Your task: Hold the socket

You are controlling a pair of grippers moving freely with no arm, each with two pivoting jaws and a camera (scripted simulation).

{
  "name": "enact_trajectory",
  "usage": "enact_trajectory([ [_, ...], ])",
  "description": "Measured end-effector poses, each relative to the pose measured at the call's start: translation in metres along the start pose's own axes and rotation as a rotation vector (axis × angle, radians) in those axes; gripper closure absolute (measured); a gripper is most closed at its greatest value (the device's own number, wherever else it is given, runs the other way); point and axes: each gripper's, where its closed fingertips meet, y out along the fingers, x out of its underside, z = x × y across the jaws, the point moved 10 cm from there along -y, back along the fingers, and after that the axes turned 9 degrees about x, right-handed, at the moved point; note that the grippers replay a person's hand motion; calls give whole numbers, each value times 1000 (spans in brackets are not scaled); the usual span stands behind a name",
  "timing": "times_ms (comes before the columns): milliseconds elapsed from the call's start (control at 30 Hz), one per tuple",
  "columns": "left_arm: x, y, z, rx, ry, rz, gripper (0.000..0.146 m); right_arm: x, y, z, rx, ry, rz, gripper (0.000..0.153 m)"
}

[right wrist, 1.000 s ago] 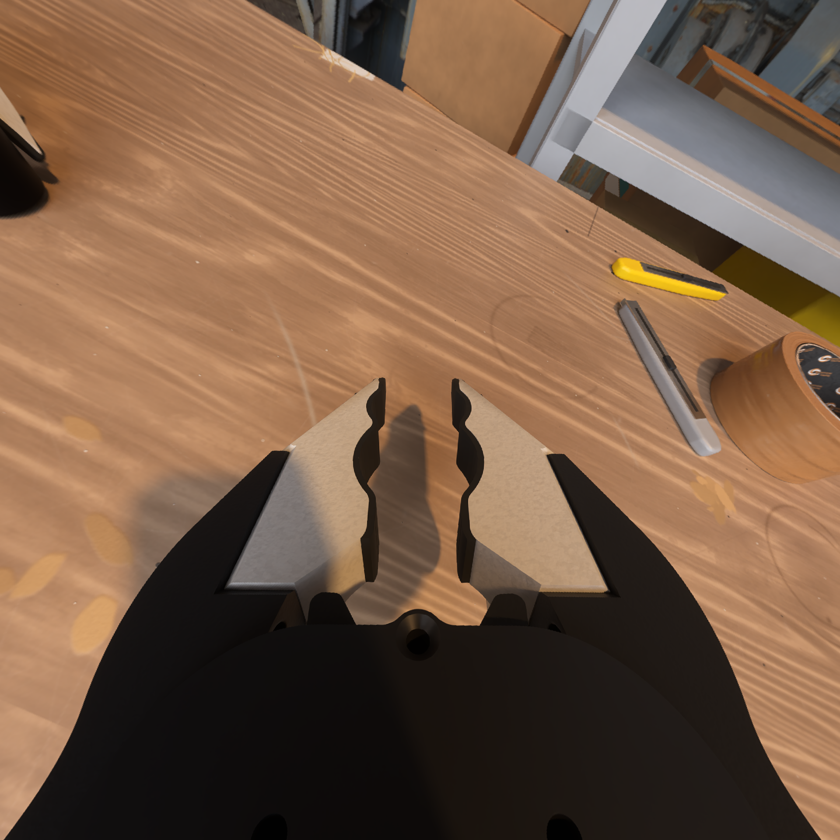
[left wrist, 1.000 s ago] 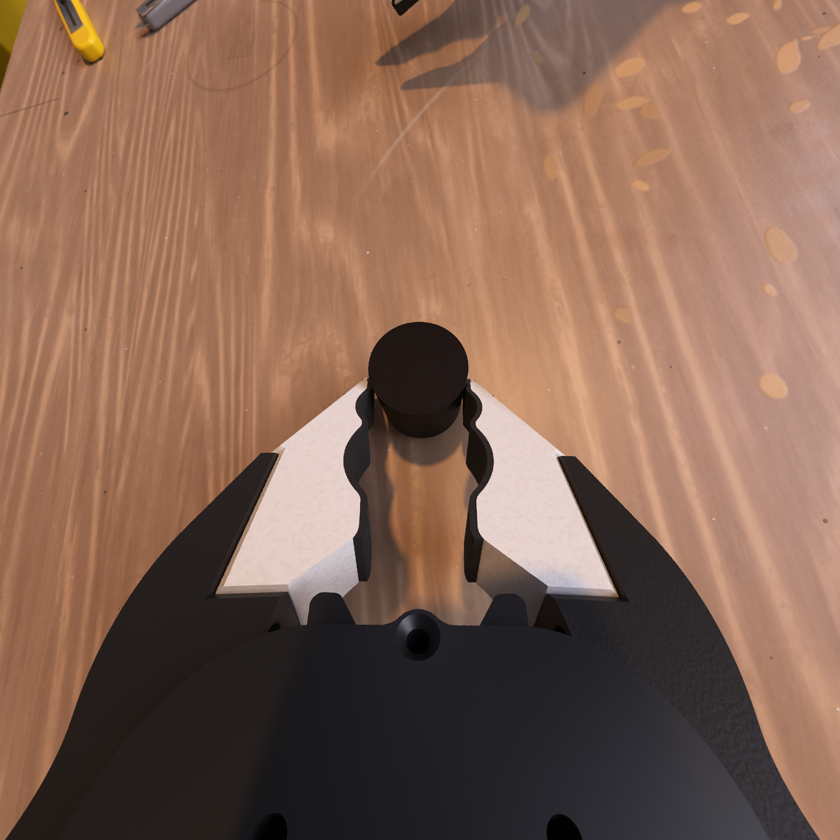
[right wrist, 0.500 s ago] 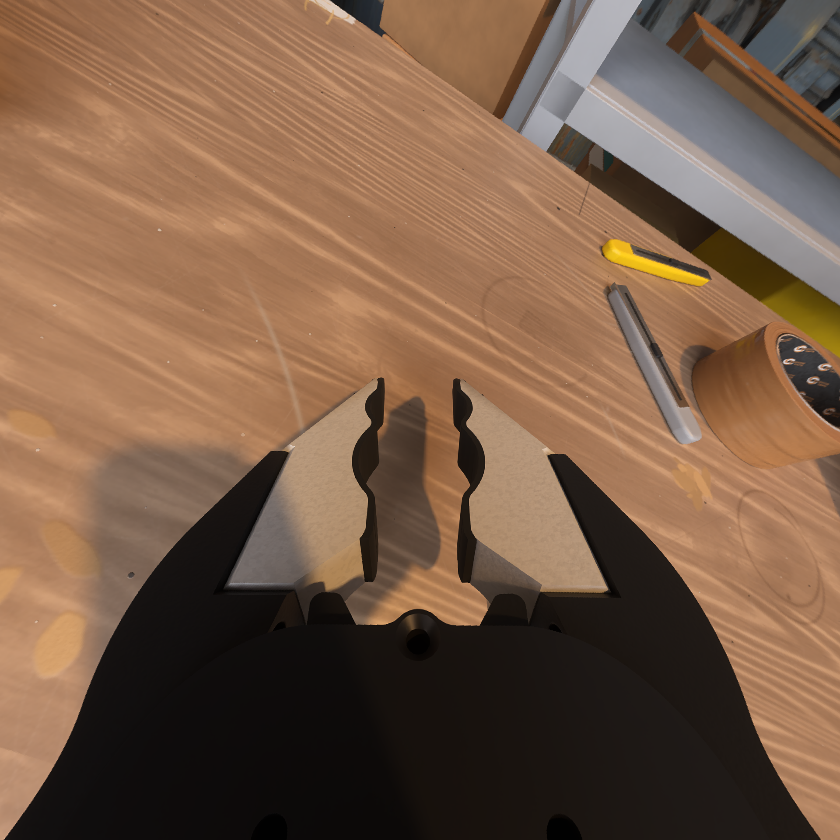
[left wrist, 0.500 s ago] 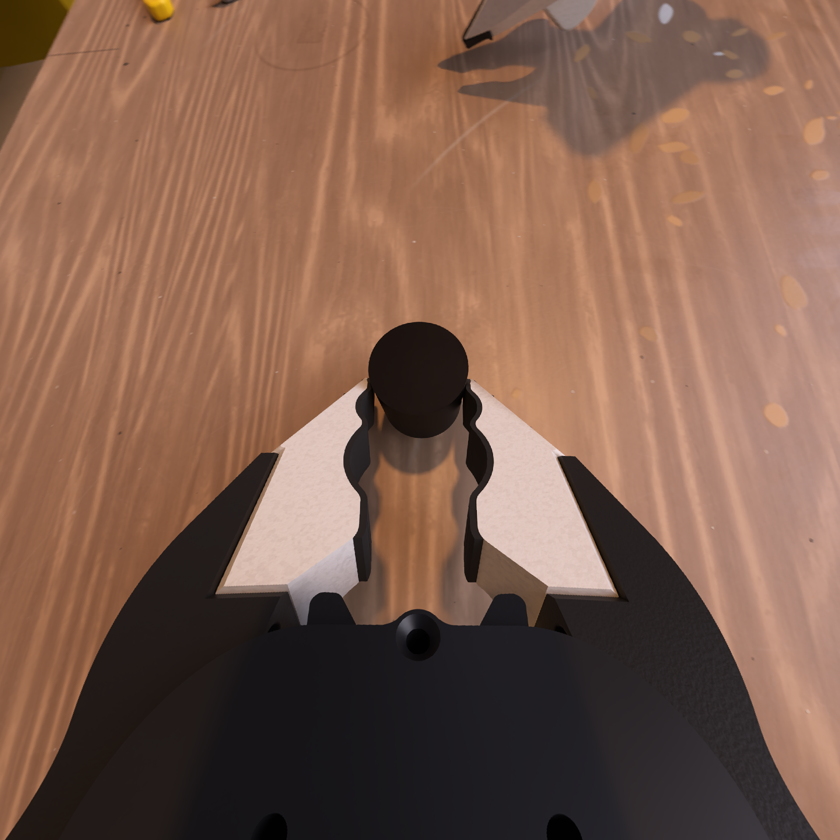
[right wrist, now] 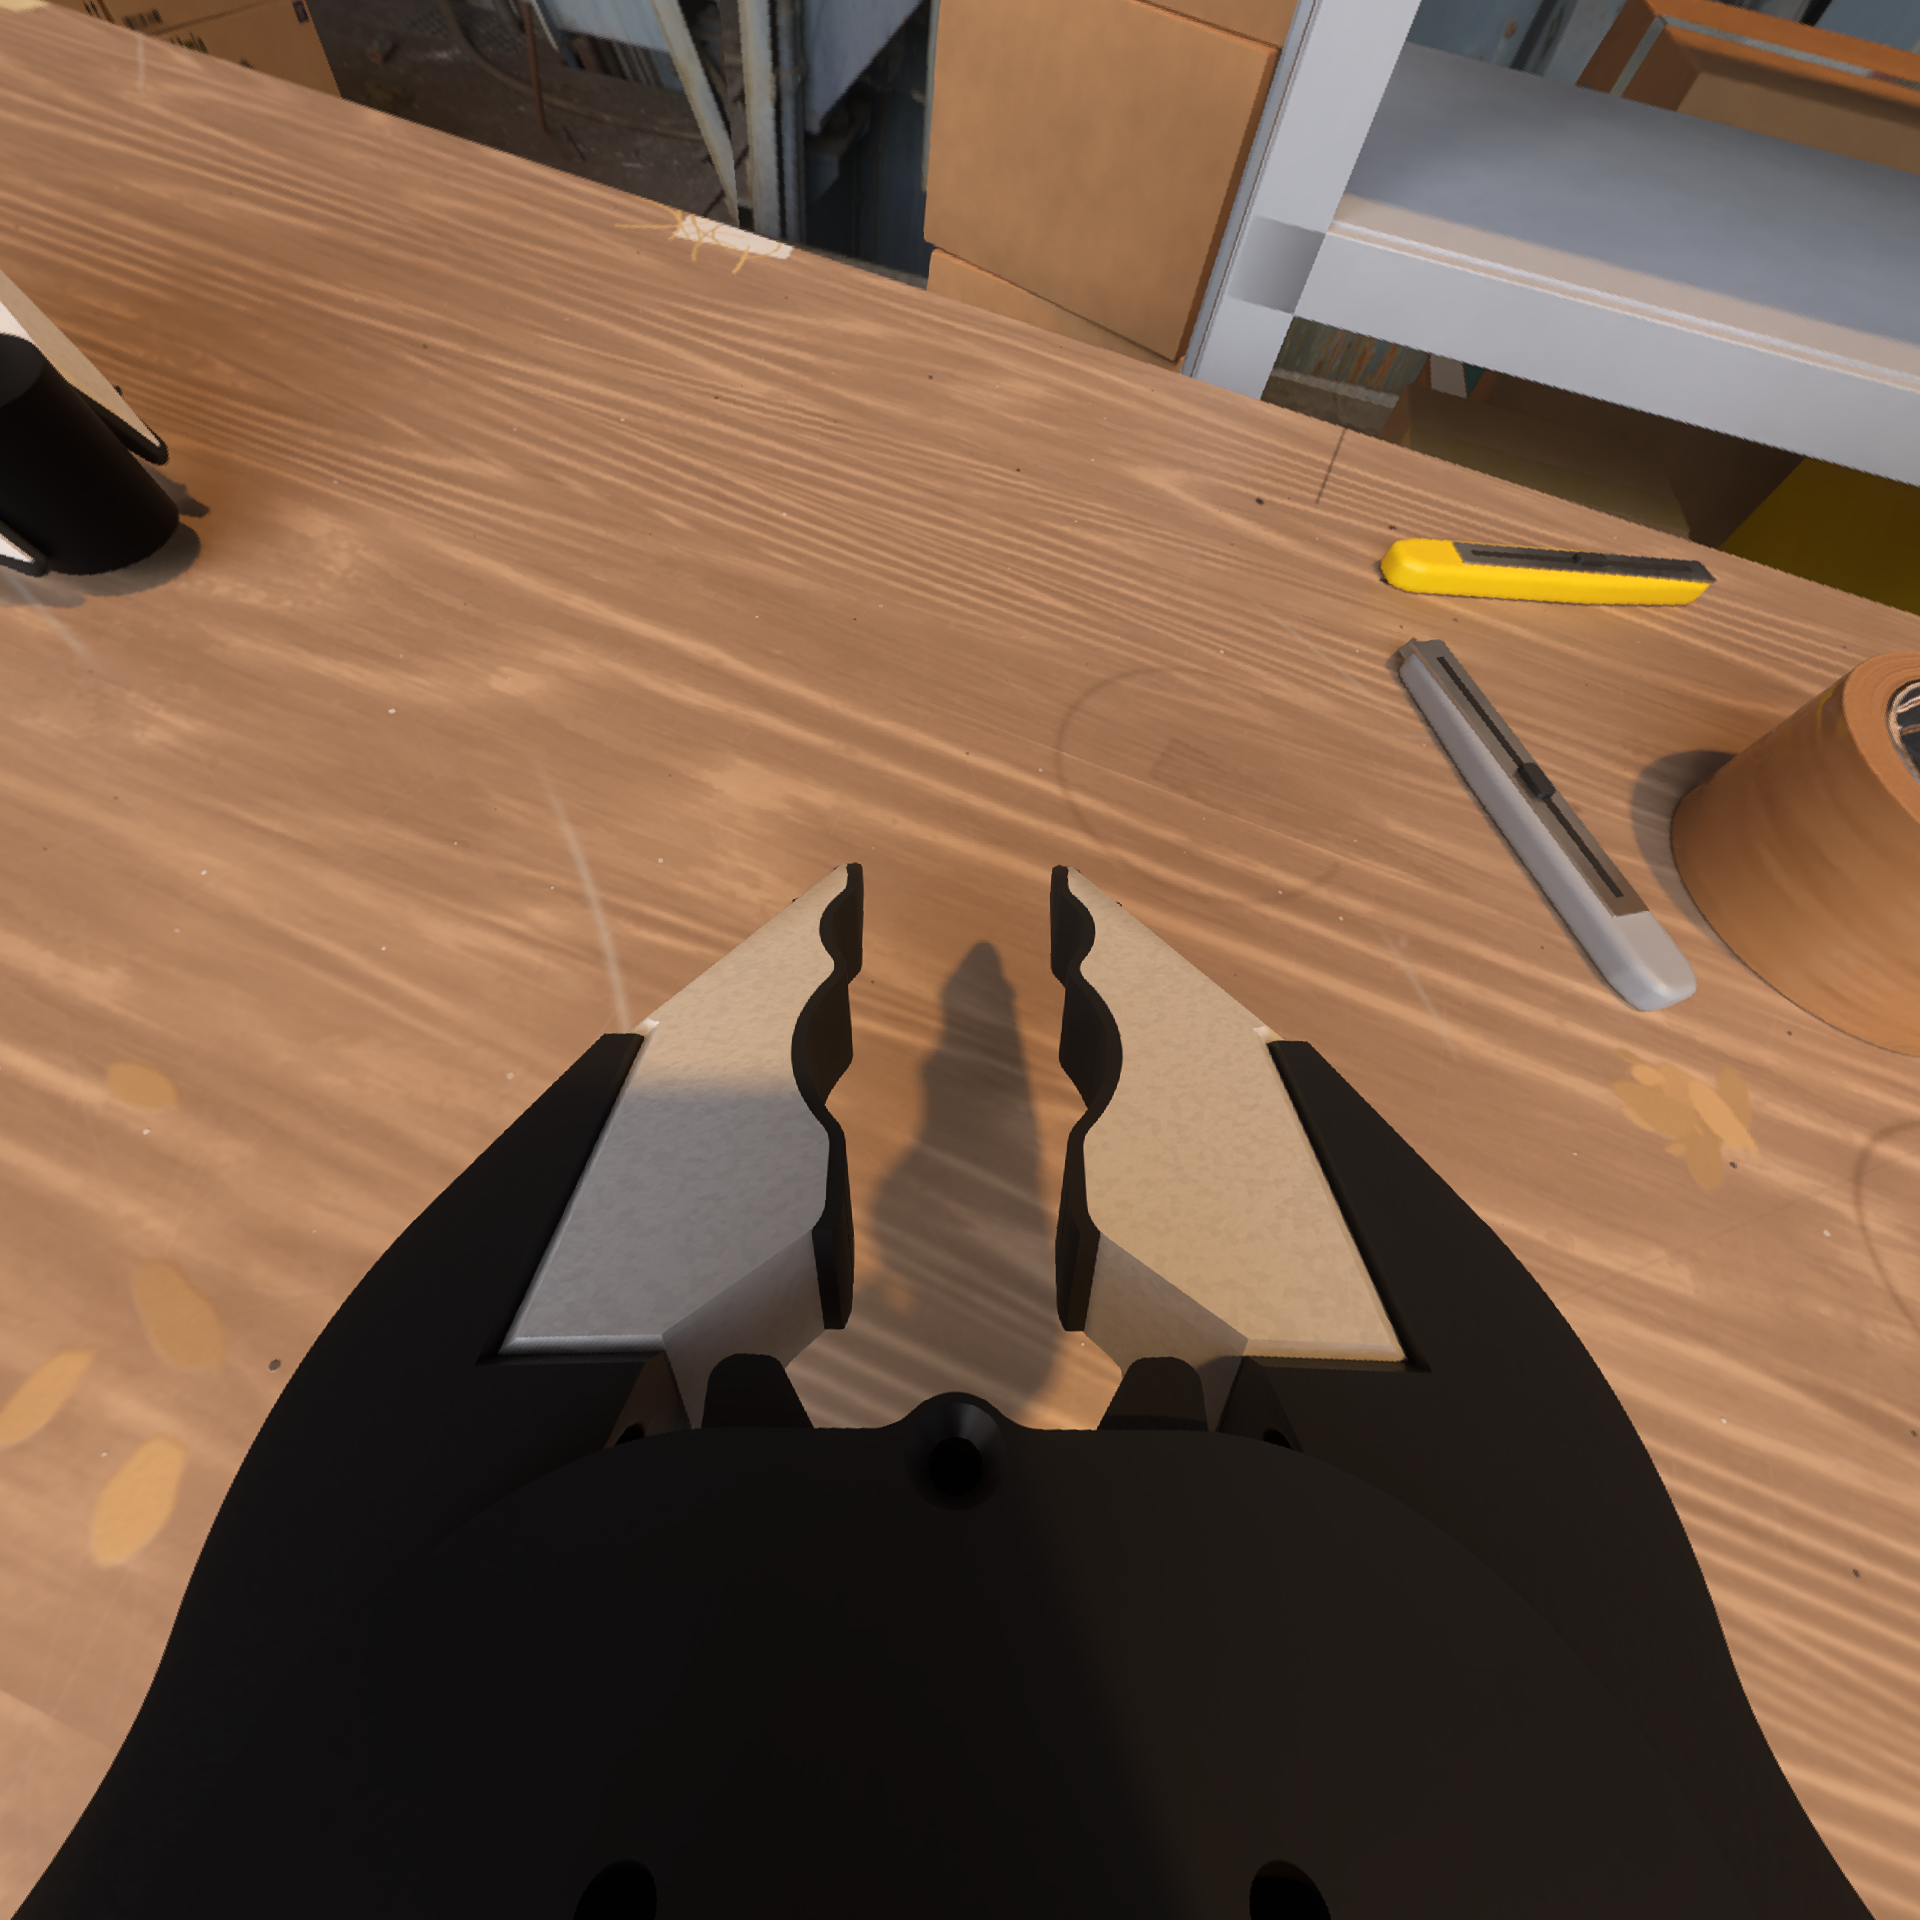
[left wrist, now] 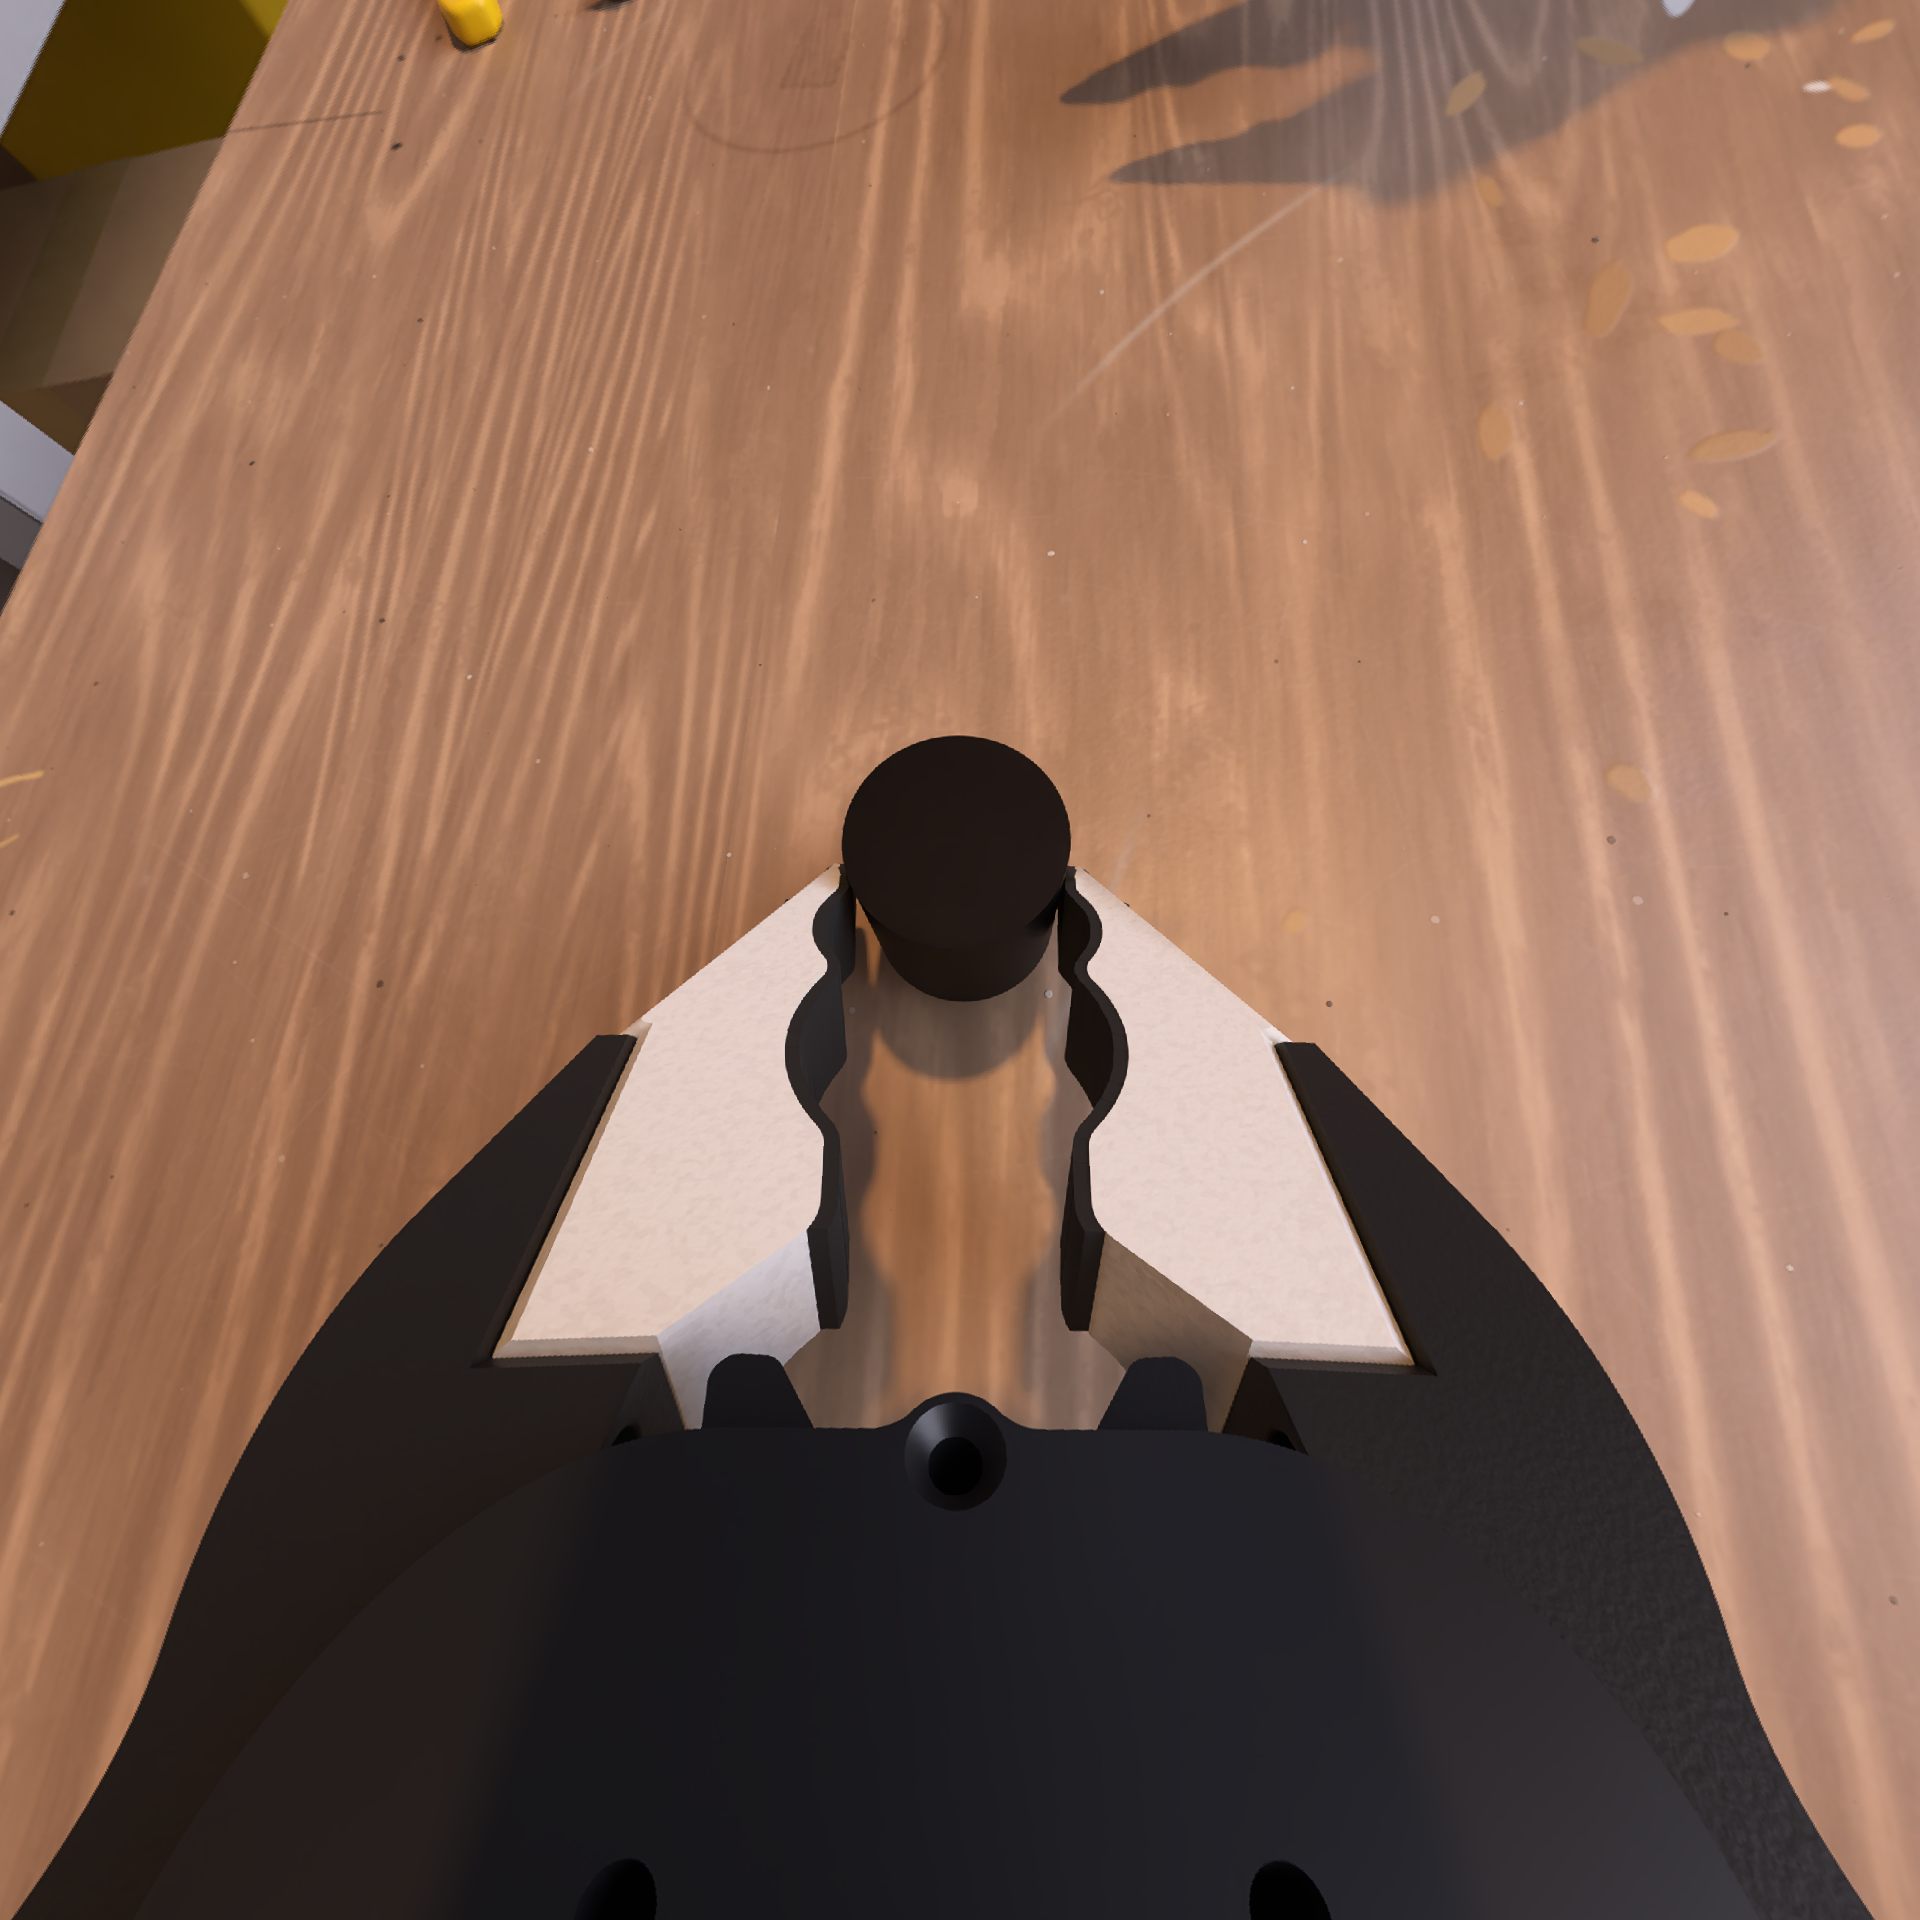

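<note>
Now the left gripper (left wrist: pixel 956 883) clamps the black socket (left wrist: pixel 954 862) between its tips; the right gripper (right wrist: pixel 956 878) hangs parted, holding nothing.

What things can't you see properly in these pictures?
- Socket, left wrist view: its bottom is hidden by its own top, so whether it touches the table is unclear.
- Tape roll, right wrist view: cut off by the right edge.
- Yellow utility knife, left wrist view: cut off by the top edge.
- Left tool, right wrist view: mostly cut off by the left edge.
</note>
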Motion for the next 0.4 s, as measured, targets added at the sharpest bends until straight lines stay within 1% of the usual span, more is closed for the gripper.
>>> enact_trajectory([
  [167,0,-1,1,2,6,15,107,0,0,0,5,-3,2,116],
  [400,1,4,8,-16,64,-47,107,-1,-2,-4,-8,-40,28,116],
])
